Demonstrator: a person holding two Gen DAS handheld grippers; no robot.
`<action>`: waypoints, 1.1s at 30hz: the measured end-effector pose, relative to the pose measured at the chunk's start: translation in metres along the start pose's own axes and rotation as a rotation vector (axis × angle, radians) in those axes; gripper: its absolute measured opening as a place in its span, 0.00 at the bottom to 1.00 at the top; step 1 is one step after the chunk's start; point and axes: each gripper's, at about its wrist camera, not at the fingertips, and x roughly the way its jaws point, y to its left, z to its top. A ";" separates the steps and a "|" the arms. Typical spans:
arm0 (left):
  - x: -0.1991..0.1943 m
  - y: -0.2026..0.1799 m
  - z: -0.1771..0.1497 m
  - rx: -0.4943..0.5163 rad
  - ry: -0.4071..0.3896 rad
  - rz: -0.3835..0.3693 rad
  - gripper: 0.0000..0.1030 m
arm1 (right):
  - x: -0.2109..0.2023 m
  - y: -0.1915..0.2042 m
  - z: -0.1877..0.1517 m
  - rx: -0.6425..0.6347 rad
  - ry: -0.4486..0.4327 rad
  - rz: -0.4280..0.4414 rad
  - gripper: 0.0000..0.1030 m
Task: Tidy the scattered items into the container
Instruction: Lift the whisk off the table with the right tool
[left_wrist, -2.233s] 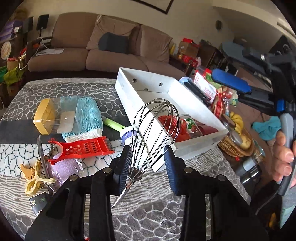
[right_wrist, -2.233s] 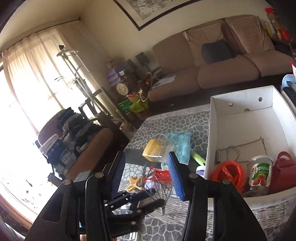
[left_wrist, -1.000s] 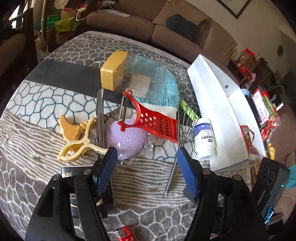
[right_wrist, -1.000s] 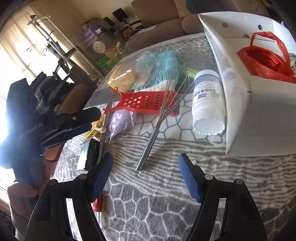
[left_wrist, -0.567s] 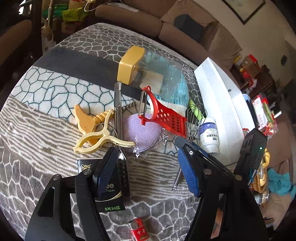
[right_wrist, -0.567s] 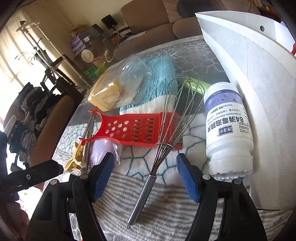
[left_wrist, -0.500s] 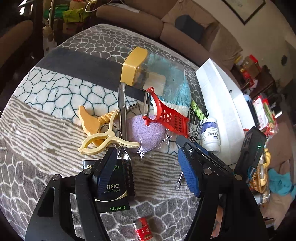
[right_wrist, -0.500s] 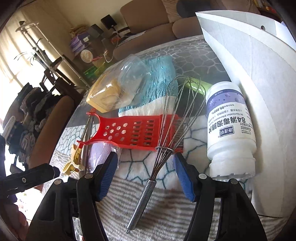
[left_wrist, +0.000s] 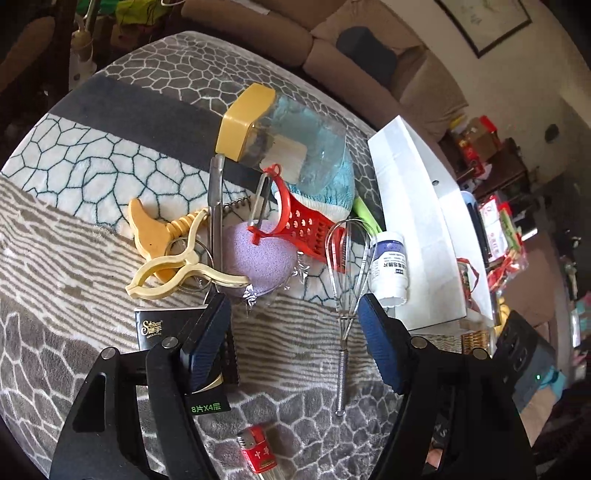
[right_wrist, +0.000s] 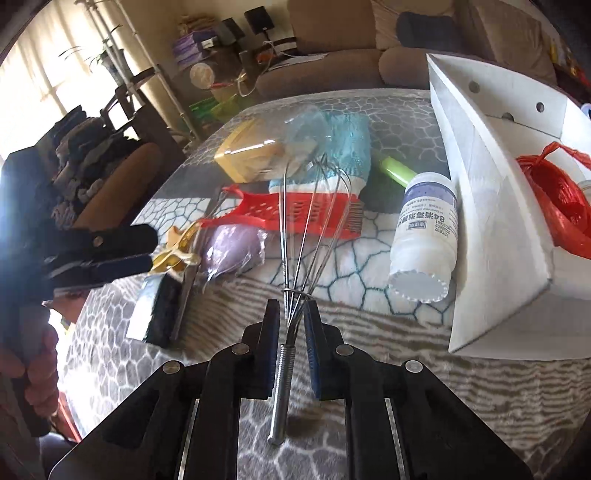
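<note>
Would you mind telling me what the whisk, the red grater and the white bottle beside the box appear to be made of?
Whisk: shiny bare metal, likely steel; thin bright wire loops and a coiled spring handle, gripped by the right tool.
Red grater: looks like moulded plastic; uniform opaque red with punched holes.
White bottle: probably plastic; matte white body, ribbed cap, printed purple label.

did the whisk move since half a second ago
Cannot tell. In the left wrist view the whisk lies beside the white bottle as before; the right gripper has closed around its neck.

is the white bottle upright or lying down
Lying down: the white bottle rests on its side on the blanket beside the white box, cap end toward the camera.
</note>
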 end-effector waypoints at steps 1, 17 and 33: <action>0.001 -0.004 0.000 0.004 0.000 -0.003 0.70 | -0.008 0.006 -0.006 -0.036 0.007 0.008 0.13; 0.089 -0.065 0.009 0.190 0.027 0.269 0.83 | -0.009 -0.006 -0.044 0.060 0.103 0.038 0.23; 0.117 -0.087 0.011 0.248 0.018 0.275 0.20 | -0.004 -0.013 -0.045 0.067 0.128 0.061 0.40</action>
